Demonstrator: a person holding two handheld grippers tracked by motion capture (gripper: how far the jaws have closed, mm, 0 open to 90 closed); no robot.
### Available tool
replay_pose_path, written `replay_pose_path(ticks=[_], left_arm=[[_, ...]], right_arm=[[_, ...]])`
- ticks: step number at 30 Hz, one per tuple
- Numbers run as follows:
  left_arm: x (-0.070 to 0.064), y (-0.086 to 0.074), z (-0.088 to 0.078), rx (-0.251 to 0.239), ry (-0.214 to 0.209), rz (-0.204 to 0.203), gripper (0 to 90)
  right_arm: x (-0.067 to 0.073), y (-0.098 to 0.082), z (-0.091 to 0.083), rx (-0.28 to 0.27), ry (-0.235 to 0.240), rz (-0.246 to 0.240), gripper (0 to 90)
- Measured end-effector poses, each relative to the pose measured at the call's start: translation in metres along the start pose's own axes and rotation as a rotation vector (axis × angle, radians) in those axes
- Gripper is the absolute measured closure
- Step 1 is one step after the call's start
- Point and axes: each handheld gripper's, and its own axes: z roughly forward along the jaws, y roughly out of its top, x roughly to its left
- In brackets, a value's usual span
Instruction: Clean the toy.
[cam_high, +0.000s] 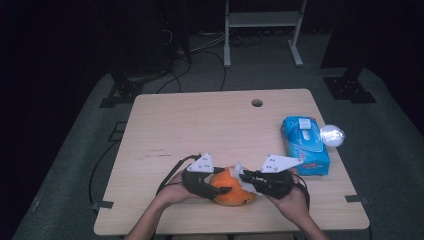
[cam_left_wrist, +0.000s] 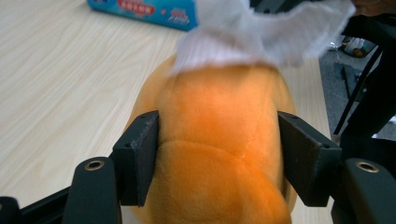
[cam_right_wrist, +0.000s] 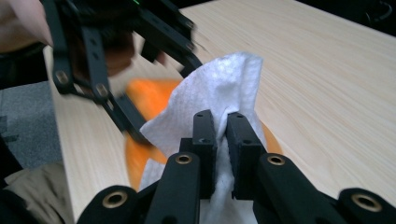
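Left gripper view: fingers (cam_left_wrist: 140, 154) of left gripper (cam_left_wrist: 217, 158) clamp the soft orange plush toy (cam_left_wrist: 219, 154) by its sides. Right gripper (cam_right_wrist: 222, 154) pinches a white tissue sheet (cam_right_wrist: 224, 84) shut, draped on the toy's far top, nearest for wiping.

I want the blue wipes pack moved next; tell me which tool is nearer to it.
Right. The right tool sits just beside the blue wipes pack, pinching a white wipe; the left tool grips the orange plush toy, farther away.
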Motion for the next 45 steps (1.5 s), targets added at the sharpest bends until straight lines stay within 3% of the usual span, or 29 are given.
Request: replay_pose_path(ticks=[4,6,11,13,14,17,21,26,30,32,34,35,37,41,45], left_arm=[[0.002,-0.003,-0.001,-0.016,-0.012,-0.02,30.4],[0.001,0.002,0.0,-0.01,0.002,-0.009,20.5],[-0.002,0.004,0.008,-0.039,0.002,-0.007,10.4],[0.0,0.001,0.007,-0.041,0.001,-0.016,14.8],[0.001,0.0,0.007,-0.041,0.002,-0.03,22.0],[0.005,-0.002,0.005,-0.033,0.011,-0.053,28.0],[0.008,-0.005,0.003,-0.039,0.016,-0.087,28.5],[0.01,-0.006,0.001,-0.026,0.023,-0.096,28.5],[0.011,-0.007,0.001,-0.023,0.036,-0.122,28.4],[0.011,-0.007,0.0,-0.023,0.035,-0.122,28.4],[0.01,-0.007,0.001,-0.023,0.037,-0.121,28.4],[0.009,-0.005,0.001,-0.018,0.035,-0.121,28.2],[0.007,-0.003,0.001,-0.008,0.022,-0.103,27.5],[0.001,0.001,-0.001,0.027,-0.027,-0.068,23.6],[0.002,0.004,-0.007,0.025,-0.078,-0.073,18.5]], right_arm=[[0.002,-0.003,-0.003,-0.005,-0.013,-0.002,82.2],[0.004,-0.002,0.0,0.001,-0.01,-0.01,82.1],[0.009,-0.002,0.007,-0.023,0.049,-0.034,82.2],[0.011,-0.001,0.008,-0.019,0.038,-0.052,82.2],[0.009,-0.001,0.007,-0.019,0.036,-0.046,82.1],[0.0,-0.006,0.006,-0.029,0.046,-0.003,82.1],[-0.012,-0.014,0.003,-0.011,0.021,0.037,82.0],[-0.019,-0.017,0.0,0.003,0.001,0.102,82.0],[-0.006,-0.005,-0.002,-0.034,0.024,0.059,82.0],[0.0,-0.004,0.003,-0.013,0.022,0.029,81.8],[-0.001,-0.006,0.005,-0.004,0.018,0.033,81.9],[-0.004,-0.007,0.006,-0.004,0.013,0.045,81.9],[-0.012,-0.008,0.005,0.004,-0.04,0.067,81.9],[-0.019,-0.01,0.007,-0.005,-0.028,0.115,81.7],[-0.016,-0.014,0.011,0.019,-0.001,0.087,81.8]])
